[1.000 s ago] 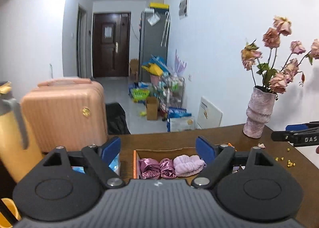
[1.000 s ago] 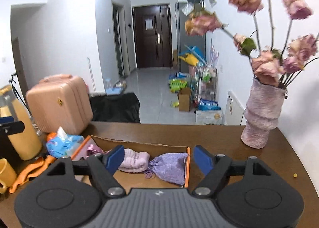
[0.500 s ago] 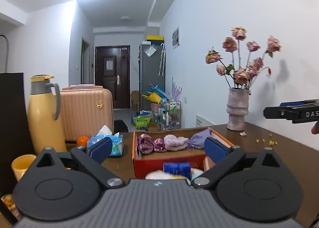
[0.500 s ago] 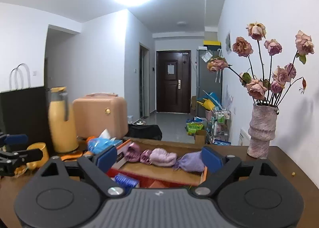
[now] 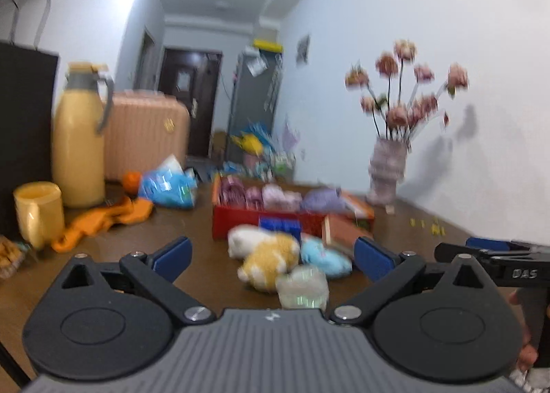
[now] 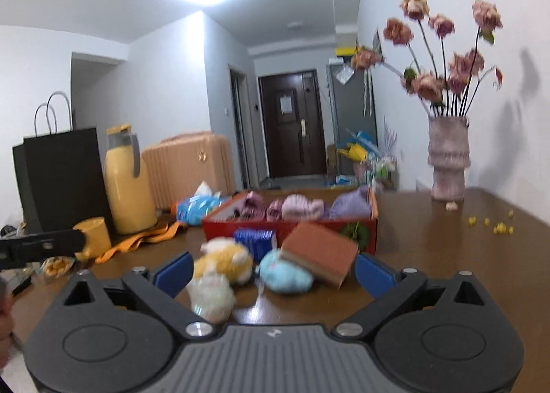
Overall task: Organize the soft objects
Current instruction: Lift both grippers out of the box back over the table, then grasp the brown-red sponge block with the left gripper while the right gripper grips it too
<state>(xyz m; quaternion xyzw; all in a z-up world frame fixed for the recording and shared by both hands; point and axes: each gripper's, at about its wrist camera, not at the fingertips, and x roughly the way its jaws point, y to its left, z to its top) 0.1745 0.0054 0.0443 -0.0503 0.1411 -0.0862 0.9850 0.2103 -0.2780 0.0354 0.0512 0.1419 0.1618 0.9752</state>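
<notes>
On the brown table, change since half a second ago: both cameras now sit lower and farther back, so a cluster of soft toys that was mostly hidden shows in front of the red box (image 6: 288, 228).
Left gripper (image 5: 271, 257): jaws spread wide, holding nothing, near the cluster.
Right gripper (image 6: 271, 271): jaws also wide apart and empty, framing the same cluster.
Box contents: four soft items in a row along the far side, namely two pink-purple scrunchies (image 6: 252, 206), one pale pink headband (image 6: 302, 208) and one lilac pouch (image 6: 352, 206).
Soft things outside the box: one yellow-and-white plush (image 6: 225, 260), one light blue plush (image 6: 283, 276), one pale wrapped ball (image 6: 209, 296) nearest the cameras, all touching or just beside each other.
Brown sponge block (image 6: 319, 255): one, tilted, leaning on the blue plush.
Blue packet (image 6: 255, 241): one, against the box's near wall.
Left side: one yellow thermos (image 6: 129, 183), one yellow cup (image 6: 92, 238), one orange cloth (image 6: 141, 241).
Far right: one vase of dried roses (image 6: 447, 159).
</notes>
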